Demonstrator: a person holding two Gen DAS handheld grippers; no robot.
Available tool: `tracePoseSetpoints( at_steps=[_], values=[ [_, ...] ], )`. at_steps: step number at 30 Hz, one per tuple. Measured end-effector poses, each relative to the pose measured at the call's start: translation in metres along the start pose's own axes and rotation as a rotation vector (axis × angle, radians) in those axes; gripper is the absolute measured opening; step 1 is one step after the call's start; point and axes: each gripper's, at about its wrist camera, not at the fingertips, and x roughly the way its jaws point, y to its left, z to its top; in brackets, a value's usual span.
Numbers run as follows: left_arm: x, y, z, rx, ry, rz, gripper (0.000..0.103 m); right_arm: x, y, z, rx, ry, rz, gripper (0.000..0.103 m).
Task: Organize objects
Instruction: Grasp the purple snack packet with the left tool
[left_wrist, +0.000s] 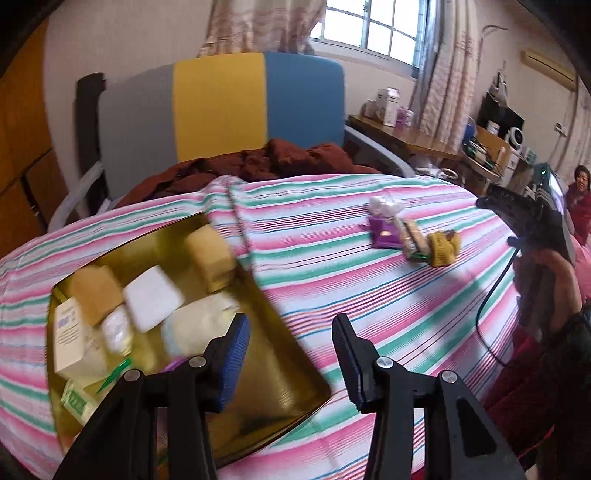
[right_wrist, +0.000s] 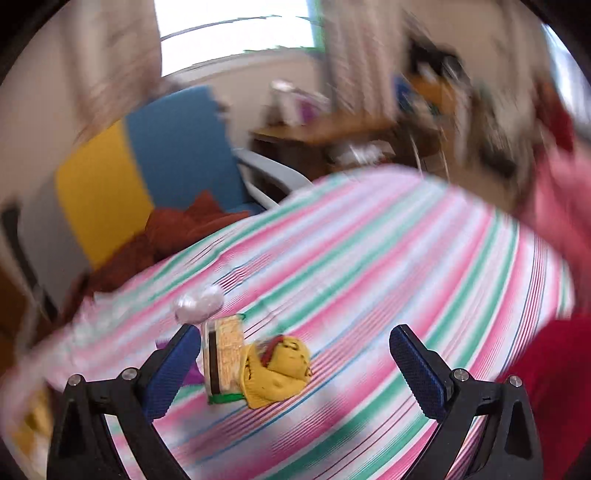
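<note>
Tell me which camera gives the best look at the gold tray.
The left wrist view: the gold tray lies fairly sharp just ahead of the left gripper, boxes and packets inside. The right wrist view is motion-blurred and shows no clear tray, only snacks on the striped cloth.

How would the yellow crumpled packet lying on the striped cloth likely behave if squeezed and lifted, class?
The yellow crumpled packet looks wrinkled and soft, so it would probably deform rather than stay stiff. It seems small and light. It lies against the biscuit pack, so pushing it may nudge that too.
</note>
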Motion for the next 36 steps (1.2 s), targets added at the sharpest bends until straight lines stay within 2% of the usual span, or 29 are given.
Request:
tracePoseSetpoints(
  at_steps=[2,5,14,22,29,36],
  values=[
    [0.01,-0.012,0.009,0.004,0.014,-0.027,0.047,0.004,-0.014,0.003,0.066,0.026,0.005,0.103],
    [0.027,-0.033,0.023,0.026,0.032,-0.064,0.047,0.011,-0.017,0.004,0.077,0.073,0.025,0.103],
    [0.08,-0.074,0.051,0.073,0.086,-0.091,0.047,0.021,-0.019,-0.002,0.109,0.134,0.087,0.103],
    [0.136,-0.107,0.085,0.117,0.088,-0.126,0.047,0.015,-0.016,-0.003,0.135,0.127,0.151,0.103],
    [0.187,-0.12,0.099,0.106,0.148,-0.153,0.047,0.017,-0.014,-0.004,0.14,0.146,0.206,0.103],
    [0.227,-0.134,0.111,0.111,0.17,-0.136,0.047,0.024,-0.012,-0.007,0.146,0.18,0.223,0.103]
  ],
)
